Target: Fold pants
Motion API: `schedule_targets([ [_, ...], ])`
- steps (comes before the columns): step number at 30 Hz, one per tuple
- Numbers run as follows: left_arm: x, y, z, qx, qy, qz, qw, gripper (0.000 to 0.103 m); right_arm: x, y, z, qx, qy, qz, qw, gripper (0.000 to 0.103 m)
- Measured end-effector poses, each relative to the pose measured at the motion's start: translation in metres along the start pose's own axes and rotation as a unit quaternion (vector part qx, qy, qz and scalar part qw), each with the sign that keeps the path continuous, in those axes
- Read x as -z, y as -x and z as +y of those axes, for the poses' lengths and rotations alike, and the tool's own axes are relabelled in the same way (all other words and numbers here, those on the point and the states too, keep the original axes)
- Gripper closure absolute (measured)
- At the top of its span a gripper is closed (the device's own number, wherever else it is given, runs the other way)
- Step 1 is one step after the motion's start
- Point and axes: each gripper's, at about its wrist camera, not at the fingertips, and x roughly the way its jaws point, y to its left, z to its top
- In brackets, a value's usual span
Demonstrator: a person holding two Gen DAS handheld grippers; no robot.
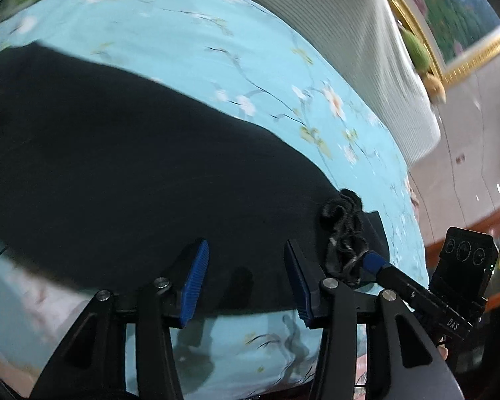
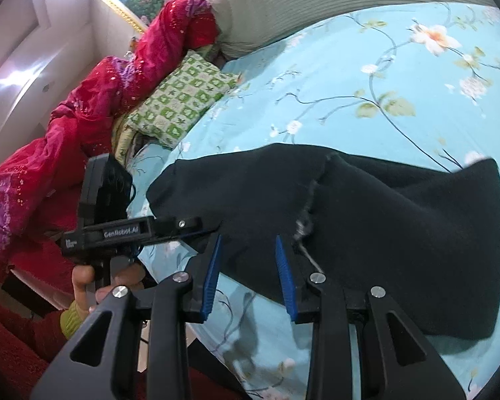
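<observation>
Black pants point(image 1: 123, 166) lie spread on a light blue floral bedsheet point(image 1: 216, 50). In the left wrist view my left gripper point(image 1: 246, 256) is open just above the near edge of the pants, with nothing between its blue pads. My right gripper point(image 1: 371, 261) enters from the right at the frayed, bunched waist end. In the right wrist view my right gripper point(image 2: 248, 246) is open over the pants point(image 2: 400, 220), jaws apart around the near fabric edge. My left gripper point(image 2: 196, 230) reaches in from the left at the pants' edge.
A grey ribbed pillow point(image 1: 350, 33) lies at the bed's head below a gold-framed picture point(image 1: 450, 16). A green patterned pillow point(image 2: 183, 100) and a red sequined cloth point(image 2: 100, 100) lie at the bed's side. The bed edge runs near the grippers.
</observation>
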Motion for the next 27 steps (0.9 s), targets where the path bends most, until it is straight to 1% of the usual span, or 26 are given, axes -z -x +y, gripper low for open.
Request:
schedule_targets([
  [5,0.006,0.029,0.025,-0.026,0.025,-0.028,0.9989,0.054,-0.006,-0.017,0.012,-0.012,0.017,0.016,1.000,0.069],
  [7,0.008,0.039,0.034,-0.031,0.035,-0.035,0.9983,0.048,-0.008,-0.024,0.016,-0.018,0.022,0.022,0.999,0.069],
  [10,0.009,0.054,0.049,-0.036,0.050,-0.043,0.9972,0.047,-0.012,-0.034,0.022,-0.025,0.029,0.030,0.999,0.069],
  [13,0.011,0.068,0.063,-0.050,0.065,-0.055,0.9951,0.047,-0.017,-0.042,0.028,-0.030,0.036,0.036,0.998,0.069],
  [14,0.011,0.074,0.069,-0.060,0.074,-0.062,0.9935,0.047,-0.018,-0.045,0.029,-0.032,0.038,0.037,0.998,0.069],
  [16,0.011,0.082,0.079,-0.075,0.095,-0.071,0.9901,0.041,-0.022,-0.051,0.032,-0.035,0.043,0.041,0.998,0.069],
  [19,0.013,0.094,0.098,-0.088,0.123,-0.084,0.9849,0.041,-0.028,-0.062,0.037,-0.039,0.051,0.050,0.997,0.067],
  [21,0.013,0.100,0.112,-0.092,0.141,-0.088,0.9818,0.041,-0.033,-0.069,0.042,-0.040,0.058,0.054,0.996,0.063],
  [27,0.010,0.107,0.139,-0.099,0.174,-0.093,0.9754,0.041,-0.048,-0.092,0.057,-0.047,0.084,0.068,0.993,0.062],
])
